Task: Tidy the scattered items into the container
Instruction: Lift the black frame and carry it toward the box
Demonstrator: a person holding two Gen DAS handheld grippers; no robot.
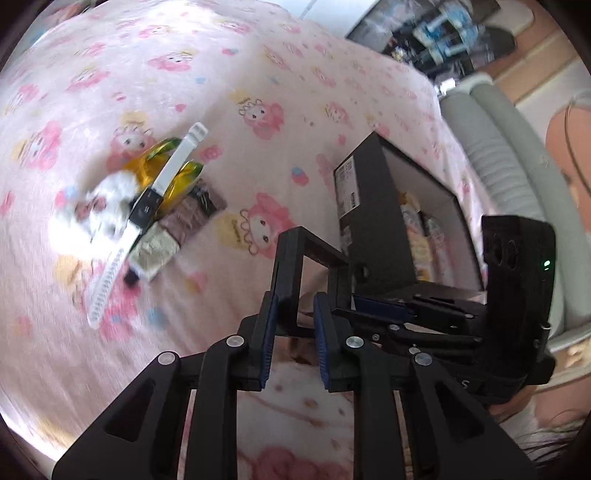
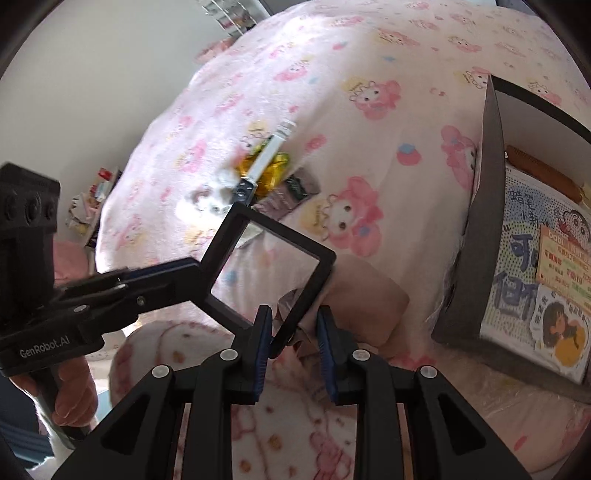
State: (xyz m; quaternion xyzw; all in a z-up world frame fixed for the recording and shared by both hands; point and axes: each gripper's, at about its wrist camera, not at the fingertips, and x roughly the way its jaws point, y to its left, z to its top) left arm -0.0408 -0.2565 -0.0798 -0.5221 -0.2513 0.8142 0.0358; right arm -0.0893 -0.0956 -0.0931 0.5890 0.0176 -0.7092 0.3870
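Note:
A black square frame (image 1: 308, 238) (image 2: 282, 236) with a see-through middle hangs over the pink bed, held from two sides. My left gripper (image 1: 294, 308) (image 2: 192, 271) is shut on one edge of it. Clamped on the opposite corner is my right gripper (image 2: 293, 319) (image 1: 354, 303). The black box (image 1: 369, 206) (image 2: 489, 184) stands to the right with a sticker sheet and a brown comb inside. Beyond the frame lies a pile (image 1: 147, 206) (image 2: 251, 181): a white plush, gold foil packets, brown packets and a white-strapped watch.
The pink cartoon-print bedsheet (image 1: 258, 74) covers the whole surface. A grey ribbed hose (image 1: 498, 147) runs past the box on the right. A hand (image 2: 74, 391) grips the left tool's handle. Cluttered shelves (image 1: 443, 29) stand behind the bed.

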